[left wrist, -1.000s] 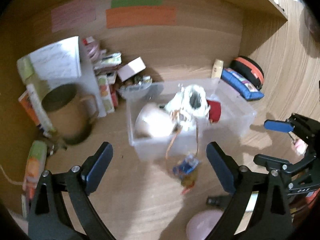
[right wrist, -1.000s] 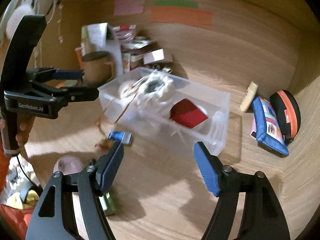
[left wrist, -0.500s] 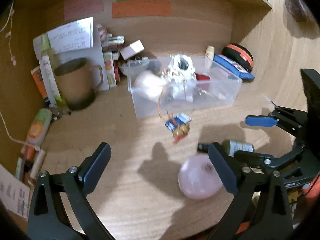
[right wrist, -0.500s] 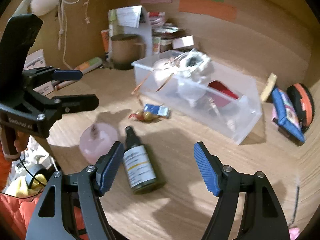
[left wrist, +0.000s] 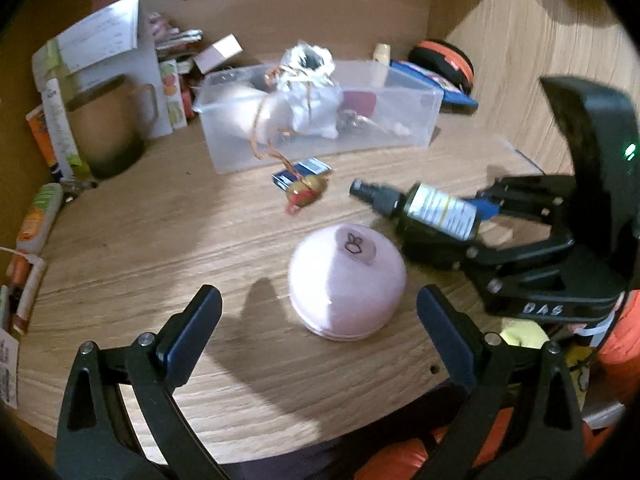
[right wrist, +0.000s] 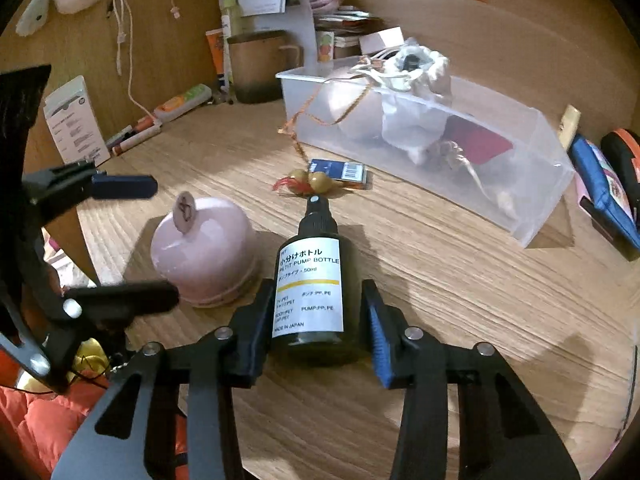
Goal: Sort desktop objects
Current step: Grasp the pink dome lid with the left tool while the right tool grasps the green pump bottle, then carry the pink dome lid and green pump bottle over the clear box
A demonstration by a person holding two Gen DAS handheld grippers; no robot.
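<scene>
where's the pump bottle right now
The pump bottle lies on the desk between the right gripper's fingers, nozzle toward the clear bin, with the pink dome to its left.

dark round plastic pump bottle (right wrist: 316, 280): white label, yellow stripe | domed matte case (left wrist: 347, 284): pale pink | rectangular clear plastic bin (right wrist: 520, 184): translucent | small flat card box (right wrist: 340, 170): navy, white barcode

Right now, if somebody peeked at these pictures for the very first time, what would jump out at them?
First, the dark pump bottle lying on the wooden desk, flanked by the jaws of the right gripper. Just left of it sits a pink dome-shaped case, with the left gripper wide open in front of it. Behind them stands a clear plastic bin holding a white drawstring pouch.
</scene>
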